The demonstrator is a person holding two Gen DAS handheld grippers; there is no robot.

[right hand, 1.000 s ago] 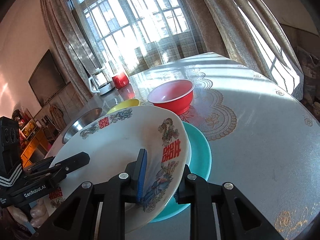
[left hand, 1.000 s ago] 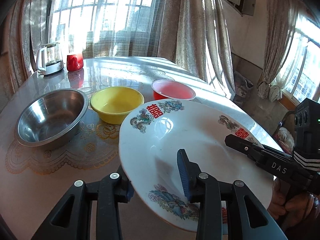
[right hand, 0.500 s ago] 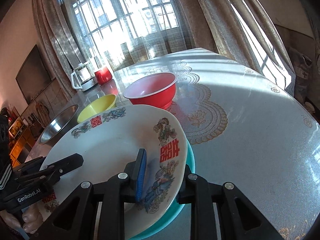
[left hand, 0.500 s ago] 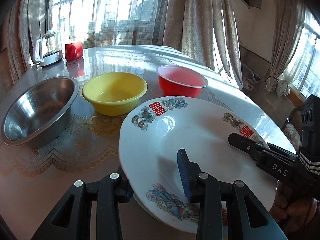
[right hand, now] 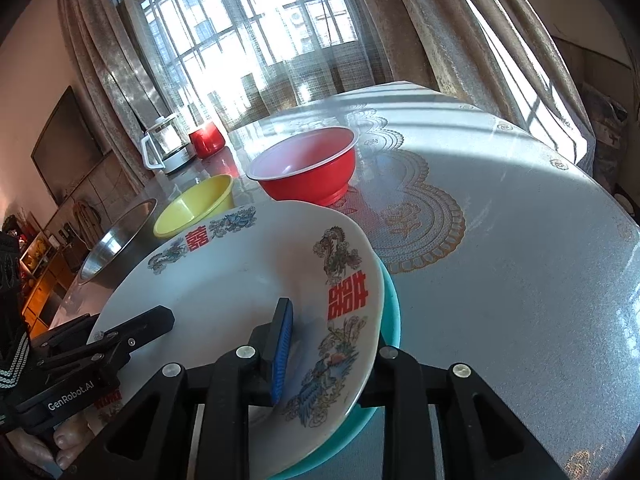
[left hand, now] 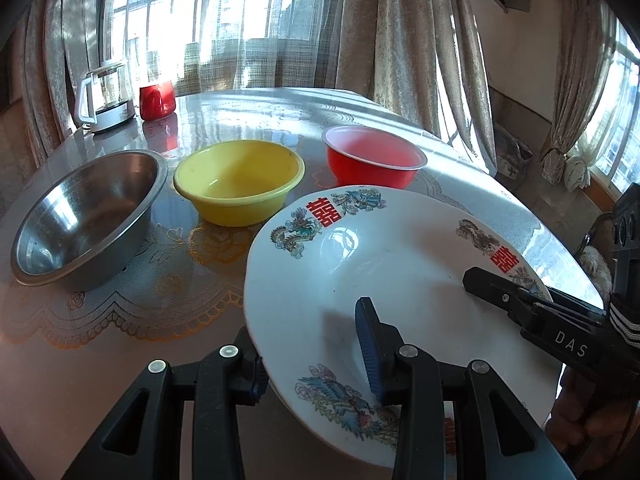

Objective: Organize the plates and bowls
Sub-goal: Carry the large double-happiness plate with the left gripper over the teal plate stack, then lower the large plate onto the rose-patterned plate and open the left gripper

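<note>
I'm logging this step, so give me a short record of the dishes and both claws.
white plate: rim in both claws, lying over teal plate
teal plate: on table, edge showing
bowls: steel bowl, yellow bowl, red bowl, in a row behind, unstacked
left claw: shut on white plate
right claw: rim between jaws, which have just been opening; grip unclear

Under your right fingers, the round teal plate [right hand: 390, 316] shows only a rim sliver; the white decorated porcelain plate [right hand: 240, 280] covers the rest. Beyond your left fingers, the steel bowl [right hand: 116, 236] hides behind that plate. Your hand [left hand: 596, 436] leaves the frame.
</note>
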